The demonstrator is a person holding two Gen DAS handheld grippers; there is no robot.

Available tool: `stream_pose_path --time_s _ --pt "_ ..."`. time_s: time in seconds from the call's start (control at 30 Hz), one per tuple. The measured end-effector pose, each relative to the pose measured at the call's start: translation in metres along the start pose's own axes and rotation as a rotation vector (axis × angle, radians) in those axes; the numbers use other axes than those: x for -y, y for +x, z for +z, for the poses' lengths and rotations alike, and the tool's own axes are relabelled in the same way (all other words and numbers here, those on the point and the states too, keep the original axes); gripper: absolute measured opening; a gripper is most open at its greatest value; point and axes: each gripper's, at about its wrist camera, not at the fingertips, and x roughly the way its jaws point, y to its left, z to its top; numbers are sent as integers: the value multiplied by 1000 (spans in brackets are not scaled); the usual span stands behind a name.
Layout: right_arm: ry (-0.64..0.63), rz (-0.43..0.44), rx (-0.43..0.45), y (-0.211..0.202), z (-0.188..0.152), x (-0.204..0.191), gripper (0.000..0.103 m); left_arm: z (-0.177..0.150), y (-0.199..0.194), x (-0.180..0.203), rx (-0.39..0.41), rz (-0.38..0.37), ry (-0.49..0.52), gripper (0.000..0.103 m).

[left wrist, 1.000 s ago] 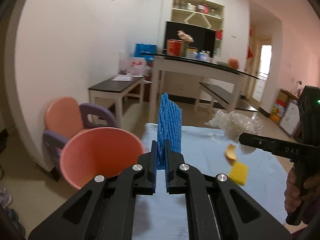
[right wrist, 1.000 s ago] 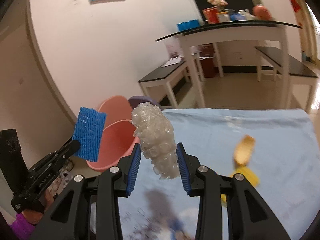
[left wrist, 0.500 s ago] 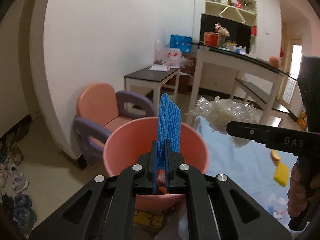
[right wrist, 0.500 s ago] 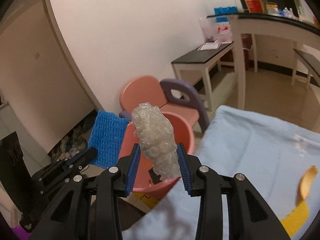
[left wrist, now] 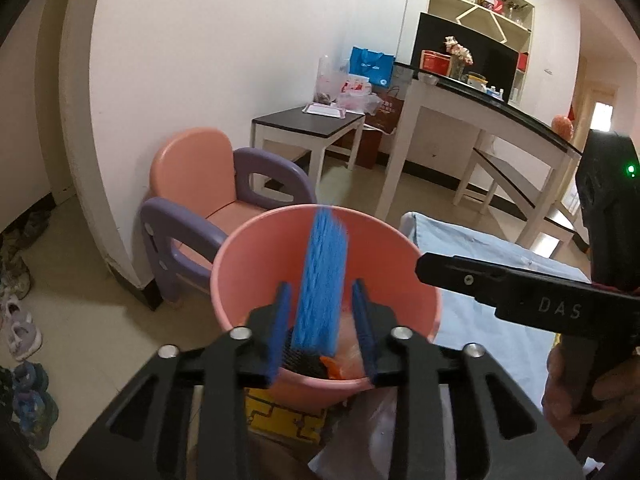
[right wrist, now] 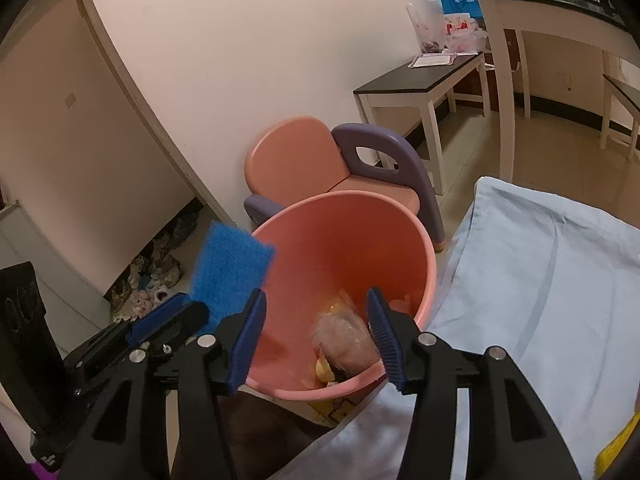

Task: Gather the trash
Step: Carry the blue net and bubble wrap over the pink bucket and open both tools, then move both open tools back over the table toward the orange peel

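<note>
A pink trash bucket (left wrist: 248,280) stands on the floor beside the table; it also shows in the right wrist view (right wrist: 424,256). My left gripper (left wrist: 322,322) is open over the bucket, and the blue foam net (left wrist: 322,280) sits loose between its jaws, blurred; the net also shows in the right wrist view (right wrist: 230,270). My right gripper (right wrist: 316,330) is open above the bucket. The clear bubble wrap (right wrist: 346,342) lies inside the bucket on other trash.
A pink and purple child's chair (left wrist: 208,196) stands behind the bucket by the wall. A table with a light blue cloth (right wrist: 540,280) is at the right. Yellow trash (right wrist: 616,448) lies on the cloth. Shoes (left wrist: 20,332) lie on the floor at left.
Both grippers moved over the bucket and opened. The bubble wrap dropped from the right gripper into the bucket. The blue foam net came free of the left jaws.
</note>
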Motion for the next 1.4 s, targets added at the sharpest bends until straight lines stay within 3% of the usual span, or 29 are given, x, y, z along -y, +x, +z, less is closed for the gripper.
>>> stream_pose_path --time_s 0.77,0.97,1.4 --pt "-20 -82 94 -85 -46 14 52 -8 -18 42 12 -23 4 33" --pt "34 -119 96 -103 -66 37 52 -16 -14 57 -21 -55 -11 33" --pt "236 -301 121 -161 -126 115 52 -39 3 108 -81 -130 35 33"
